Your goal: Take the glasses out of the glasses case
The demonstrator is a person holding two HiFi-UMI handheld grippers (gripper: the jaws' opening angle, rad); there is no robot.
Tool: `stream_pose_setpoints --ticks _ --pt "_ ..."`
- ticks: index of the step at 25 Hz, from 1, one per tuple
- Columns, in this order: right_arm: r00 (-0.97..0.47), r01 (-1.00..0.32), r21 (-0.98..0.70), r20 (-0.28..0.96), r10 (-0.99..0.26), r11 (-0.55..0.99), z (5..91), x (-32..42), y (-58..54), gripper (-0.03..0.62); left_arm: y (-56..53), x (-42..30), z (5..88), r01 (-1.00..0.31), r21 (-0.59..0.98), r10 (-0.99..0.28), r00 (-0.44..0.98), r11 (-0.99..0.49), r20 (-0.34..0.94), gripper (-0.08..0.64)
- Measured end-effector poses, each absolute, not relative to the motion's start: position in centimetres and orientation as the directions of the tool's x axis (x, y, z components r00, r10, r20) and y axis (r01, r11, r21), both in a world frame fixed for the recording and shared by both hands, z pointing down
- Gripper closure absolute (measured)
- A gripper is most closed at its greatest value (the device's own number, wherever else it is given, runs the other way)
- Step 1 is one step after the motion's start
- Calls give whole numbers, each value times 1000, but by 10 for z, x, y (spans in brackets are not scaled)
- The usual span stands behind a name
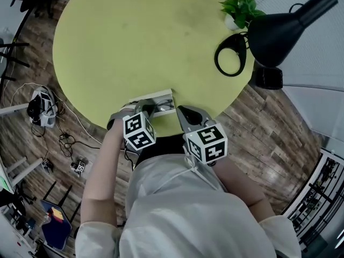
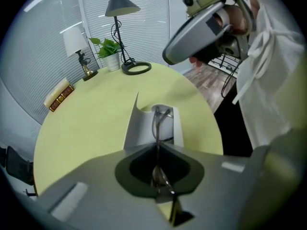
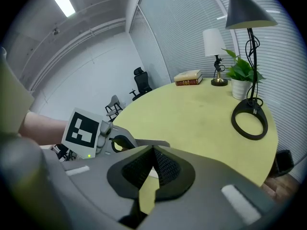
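A white glasses case [image 1: 156, 97] lies open at the near edge of the round yellow-green table [image 1: 134, 42]. In the left gripper view the thin-framed glasses [image 2: 157, 121] rise edge-on out of the case [image 2: 139, 128] and run between my jaws. My left gripper [image 2: 157, 145] is shut on the glasses; from the head view it [image 1: 148, 109] sits right over the case. My right gripper [image 1: 184, 113] hovers just right of the case, off the table's rim. Its jaws [image 3: 153, 150] are shut with nothing between them, and the left gripper [image 3: 103, 138] shows beside them.
A black desk lamp [image 1: 285, 26] with a ring base [image 1: 232, 55] stands at the table's far right, beside a potted plant [image 1: 242, 7]. A small white-shaded lamp [image 2: 76, 42] and books [image 2: 58, 94] sit at the far edge. Cables [image 1: 43, 106] lie on the wooden floor.
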State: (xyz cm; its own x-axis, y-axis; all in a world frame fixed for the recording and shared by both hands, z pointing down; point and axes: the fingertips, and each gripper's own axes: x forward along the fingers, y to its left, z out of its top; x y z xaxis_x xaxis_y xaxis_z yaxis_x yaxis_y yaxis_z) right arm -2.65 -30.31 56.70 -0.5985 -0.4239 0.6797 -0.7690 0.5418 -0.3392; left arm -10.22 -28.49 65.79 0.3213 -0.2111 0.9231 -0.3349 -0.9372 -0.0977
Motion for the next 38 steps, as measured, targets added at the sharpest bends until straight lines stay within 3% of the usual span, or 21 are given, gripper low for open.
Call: stream_pose_setpoints --ticks 6,15,26,32,38 --pt "-588 -779 -321 674 -447 539 557 -25 -301 594 -284 -104 652 -302 -116 -217 328 -946 919 548" --pt "-583 -784 -308 664 -469 539 546 -23 -295 594 -293 -108 622 -367 -133 -277 373 -921 885 548" --pt "-568 -807 -266 594 -570 527 508 -14 -333 594 -302 -114 558 -569 -37 -386 507 -821 771 549" --pt "-581 -801 -240 532 -616 549 474 -22 -352 594 -317 -131 504 -744 34 -561 531 -667 635 549" --pt "-657 -744 -189 385 -648 641 423 -47 -362 594 -338 -164 432 -903 7 -807 387 -429 446 548"
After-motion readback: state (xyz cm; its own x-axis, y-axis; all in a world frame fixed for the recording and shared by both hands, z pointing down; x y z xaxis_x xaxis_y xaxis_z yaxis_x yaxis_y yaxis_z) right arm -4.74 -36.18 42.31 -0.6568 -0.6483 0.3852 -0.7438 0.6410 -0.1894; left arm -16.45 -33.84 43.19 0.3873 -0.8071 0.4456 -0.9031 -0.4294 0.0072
